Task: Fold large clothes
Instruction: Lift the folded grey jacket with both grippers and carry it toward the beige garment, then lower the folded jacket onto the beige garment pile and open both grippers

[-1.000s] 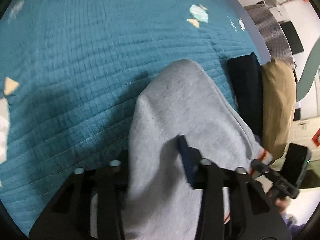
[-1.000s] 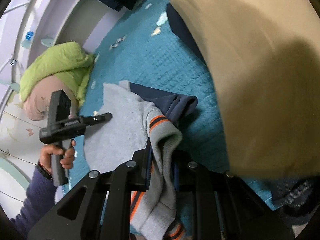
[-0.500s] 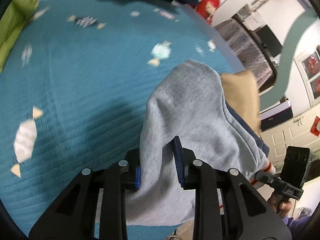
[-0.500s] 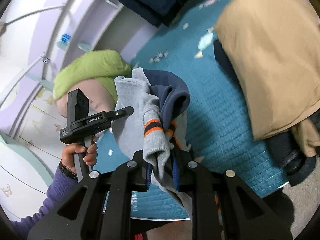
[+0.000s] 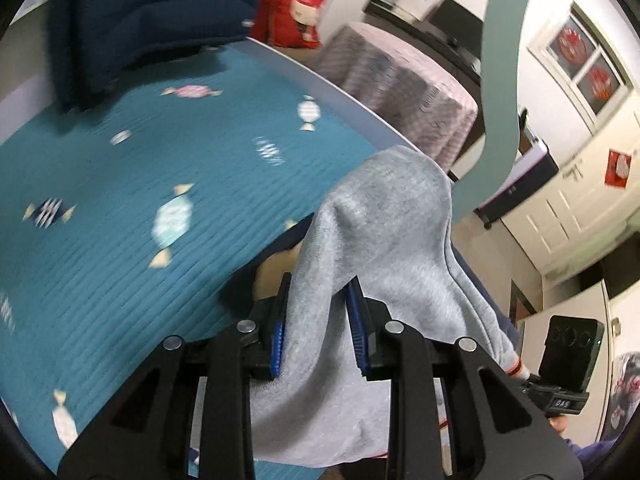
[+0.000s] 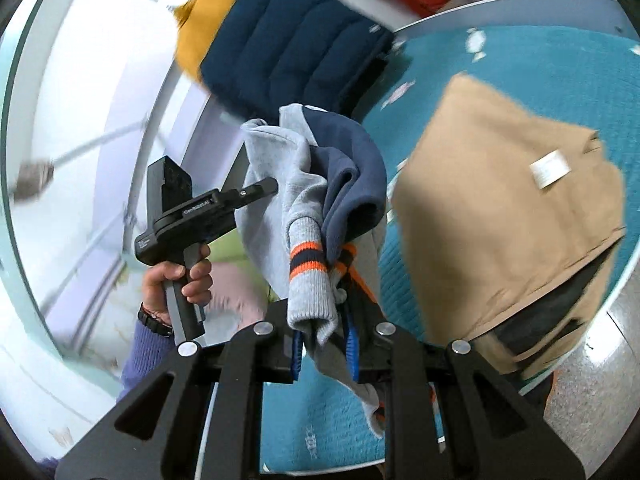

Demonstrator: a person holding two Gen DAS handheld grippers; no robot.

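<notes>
1. While the grey sweatshirt (image 5: 384, 240) hangs up off the bed between the two tools, a teal quilt (image 5: 120, 200) printed with sweets spreads out on the left of the left-hand view, and a dark blue padded jacket (image 5: 132, 12) lies at its far end.
2. Further right in that view, the left gripper (image 5: 320, 332) has its blue pads (image 5: 277, 338) nearly together, pinching a fold of the grey cloth, which rises to a peak above the jaws and drapes down behind them.
3. At the right edge, the other tool and a bit of the hand holding it show, with a grey-covered table (image 5: 404, 92) and white doors beyond.
4. Seen from the right-hand view, a hand (image 6: 176, 284) in a purple sleeve (image 6: 148, 352) grips the left tool's handle on the left.
5. In the middle, the right gripper (image 6: 324, 344) is closed to a narrow gap on the sweatshirt's ribbed cuff (image 6: 310, 276), which has orange and navy stripes; the navy lining bunches above it.
6. To the right, a folded tan garment (image 6: 512, 200) lies on the quilt, well apart from the sweatshirt.
</notes>
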